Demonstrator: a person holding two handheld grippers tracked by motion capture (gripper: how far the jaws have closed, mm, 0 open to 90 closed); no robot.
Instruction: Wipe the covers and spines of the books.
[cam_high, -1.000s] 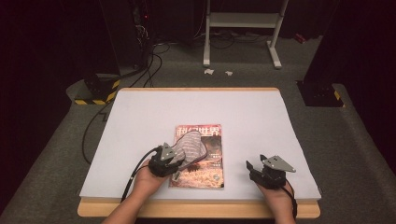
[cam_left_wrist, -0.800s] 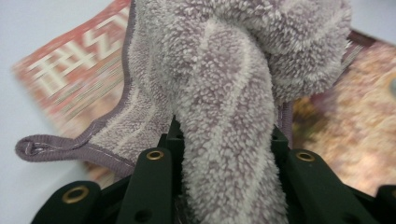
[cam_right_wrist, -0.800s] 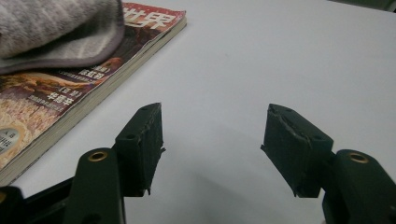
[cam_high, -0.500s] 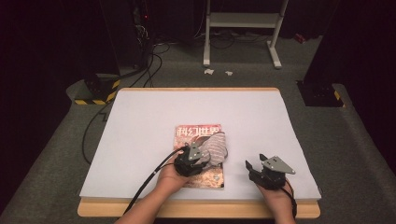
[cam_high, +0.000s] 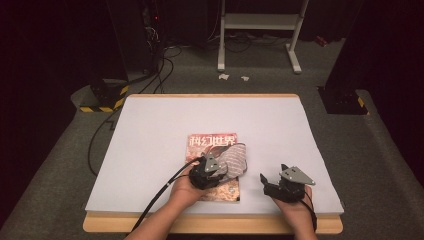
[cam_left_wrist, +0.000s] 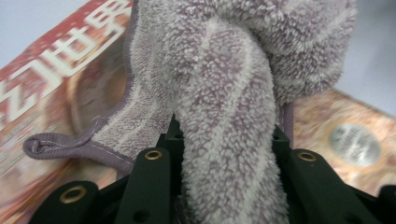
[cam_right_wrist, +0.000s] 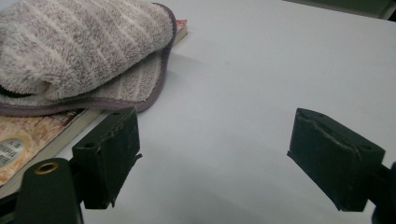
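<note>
Fluffy grey-lilac cloth (cam_high: 235, 159) is bunched up on the magazine (cam_high: 212, 145) right now, draped over the mag's right half and spilling just past its right edge. Left gripper (cam_high: 220, 169) is clamped hard on a fold of it: in the left gripper view a thick roll of terry (cam_left_wrist: 229, 154) runs up between the two black jaws, squeezed tight.

What's changed: a sec ago that gripper and the cloth sat over the mag's left side, near its lower-left corner. Now they've swept across to the right side, w/ the cloth trailing over the cover. Reads like a wiping stroke, left to right, prob. one pass just finished. The last half-sec shows no further travel, so the stroke looks ended at the right edge.

Right gripper (cam_high: 272, 181) sits on the white table cover (cam_high: 150, 150), just right of the mag, not touching it. Its jaws have just been opening and stand wide apart now, nothing between them, only bare sheet visible in the right gripper view, cloth edge (cam_right_wrist: 154, 88) off to the side.

Meaning: cover's been swept once. Next move is likely either a return stroke or the free gripper stepping in to steady the mag.
</note>
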